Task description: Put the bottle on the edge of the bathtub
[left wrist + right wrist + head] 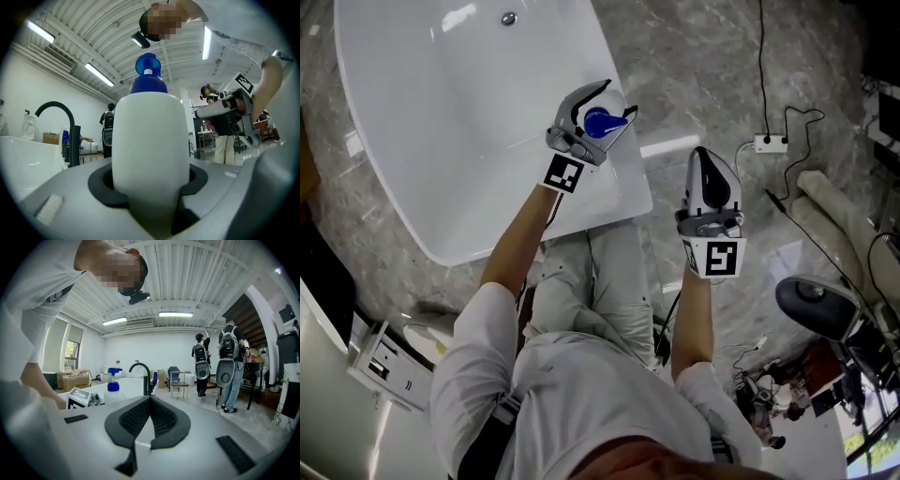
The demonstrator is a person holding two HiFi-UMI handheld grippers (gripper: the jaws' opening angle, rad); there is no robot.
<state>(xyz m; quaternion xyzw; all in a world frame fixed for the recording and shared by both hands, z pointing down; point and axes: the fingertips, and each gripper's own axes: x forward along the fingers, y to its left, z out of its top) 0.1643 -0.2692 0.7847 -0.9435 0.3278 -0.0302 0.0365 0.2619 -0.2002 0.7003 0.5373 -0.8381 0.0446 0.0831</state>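
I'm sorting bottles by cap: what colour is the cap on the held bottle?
Blue cap on a white bottle; clearest in the left gripper view.

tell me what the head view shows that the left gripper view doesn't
Only the head view: the drain of the bathtub, and the power strip and cables on the marble floor. Only the left gripper view: a black faucet, ceiling lights, a person far back. Both: the white bottle clamped in the left gripper, the bathtub, the right gripper.
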